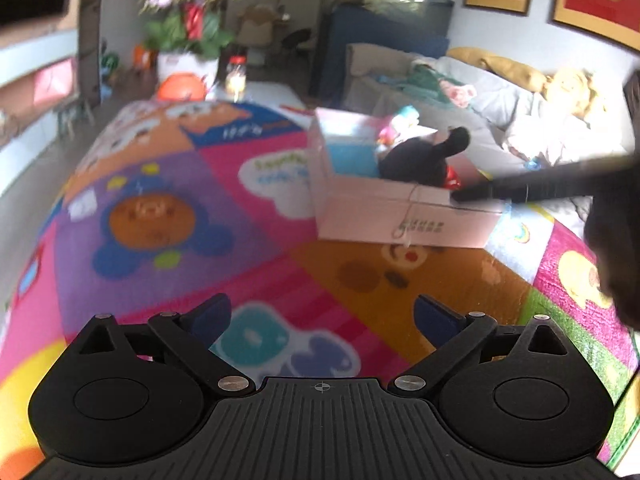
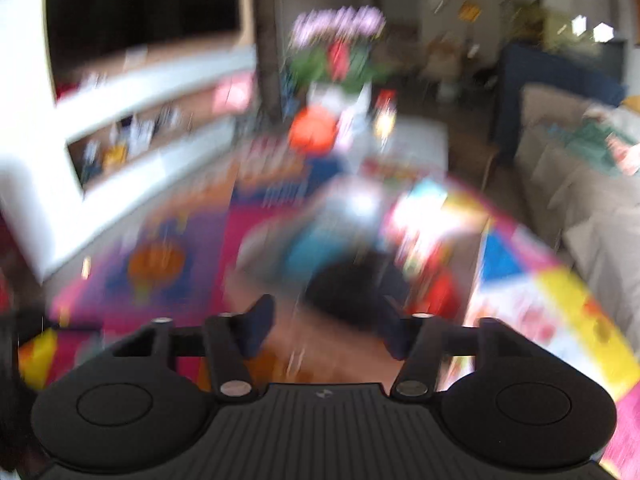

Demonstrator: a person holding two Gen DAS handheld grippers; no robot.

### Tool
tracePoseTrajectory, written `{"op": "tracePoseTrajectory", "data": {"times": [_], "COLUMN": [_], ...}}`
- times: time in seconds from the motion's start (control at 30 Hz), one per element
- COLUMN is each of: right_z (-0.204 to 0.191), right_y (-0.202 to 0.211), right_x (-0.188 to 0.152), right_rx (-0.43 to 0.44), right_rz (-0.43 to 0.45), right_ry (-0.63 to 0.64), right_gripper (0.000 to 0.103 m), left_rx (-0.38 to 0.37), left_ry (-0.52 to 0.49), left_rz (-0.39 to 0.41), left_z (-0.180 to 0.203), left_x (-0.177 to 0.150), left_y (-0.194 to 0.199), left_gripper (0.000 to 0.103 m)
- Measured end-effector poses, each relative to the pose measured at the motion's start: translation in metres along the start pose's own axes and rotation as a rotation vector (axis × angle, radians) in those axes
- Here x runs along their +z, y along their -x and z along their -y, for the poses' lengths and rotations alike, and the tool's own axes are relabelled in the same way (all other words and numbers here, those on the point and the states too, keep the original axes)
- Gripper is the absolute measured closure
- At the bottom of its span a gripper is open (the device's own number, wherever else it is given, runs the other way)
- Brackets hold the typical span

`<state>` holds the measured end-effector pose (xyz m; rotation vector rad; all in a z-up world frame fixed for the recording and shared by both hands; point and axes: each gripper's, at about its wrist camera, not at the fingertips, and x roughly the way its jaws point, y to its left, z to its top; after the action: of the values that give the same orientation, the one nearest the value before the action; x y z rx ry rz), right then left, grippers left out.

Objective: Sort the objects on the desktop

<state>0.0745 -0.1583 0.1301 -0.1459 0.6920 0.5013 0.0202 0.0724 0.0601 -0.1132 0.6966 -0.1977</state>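
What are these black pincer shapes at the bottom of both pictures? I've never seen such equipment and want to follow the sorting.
Each is a hand-held claw that a person carries, one per hand, with a camera looking along its two fingers. The sharper picture comes from the left claw, wide open and empty above a colourful play mat. Ahead stands a pink box with a black plush toy and other toys inside. The blurred picture comes from the right claw, pointed at the same box; whether it holds anything is unclear.

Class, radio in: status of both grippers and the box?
Left gripper open, empty. Right gripper blurred, nothing gripped. Black plush toy in pink box. Nothing blocking.
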Motion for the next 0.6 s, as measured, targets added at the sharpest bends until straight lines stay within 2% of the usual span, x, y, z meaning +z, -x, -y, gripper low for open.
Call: {"op": "tracePoseTrajectory", "data": {"times": [0.1, 0.23, 0.3, 0.37, 0.43, 0.5, 0.6], "right_z": [-0.008, -0.014, -0.018, -0.021, -0.019, -0.019, -0.007], "right_y": [-0.027, -0.053, -0.048, -0.028, -0.011, -0.007, -0.039], "right_x": [-0.014, -0.013, -0.005, 0.003, 0.016, 0.029, 0.047], "right_rx": [0.003, 0.023, 0.074, 0.110, 0.054, -0.067, -0.191], "right_rz": [-0.094, -0.148, -0.124, -0.047, 0.042, 0.102, 0.027], "right_ry": [0.010, -0.005, 0.003, 0.016, 0.008, 0.021, -0.026], "right_gripper": [0.055, 0.058, 0.058, 0.049, 0.025, 0.023, 0.017], "left_rx": [-0.007, -0.009, -0.001, 0.007, 0.006, -0.010, -0.040], "left_ry": [0.026, 0.009, 0.009, 0.028, 0.047, 0.055, 0.037], "left_rz": [-0.008, 0.005, 0.010, 0.000, -0.011, -0.012, 0.005], "left_z": [-0.001, 0.002, -0.001, -0.005, -0.007, -0.005, 0.007], "left_x": [-0.003, -0.007, -0.010, -0.012, -0.012, -0.011, -0.009], "left_y": [-0.003, 0.005, 0.010, 0.012, 0.011, 0.010, 0.012], "left_gripper": [0.002, 0.002, 0.002, 0.002, 0.001, 0.001, 0.001]}}
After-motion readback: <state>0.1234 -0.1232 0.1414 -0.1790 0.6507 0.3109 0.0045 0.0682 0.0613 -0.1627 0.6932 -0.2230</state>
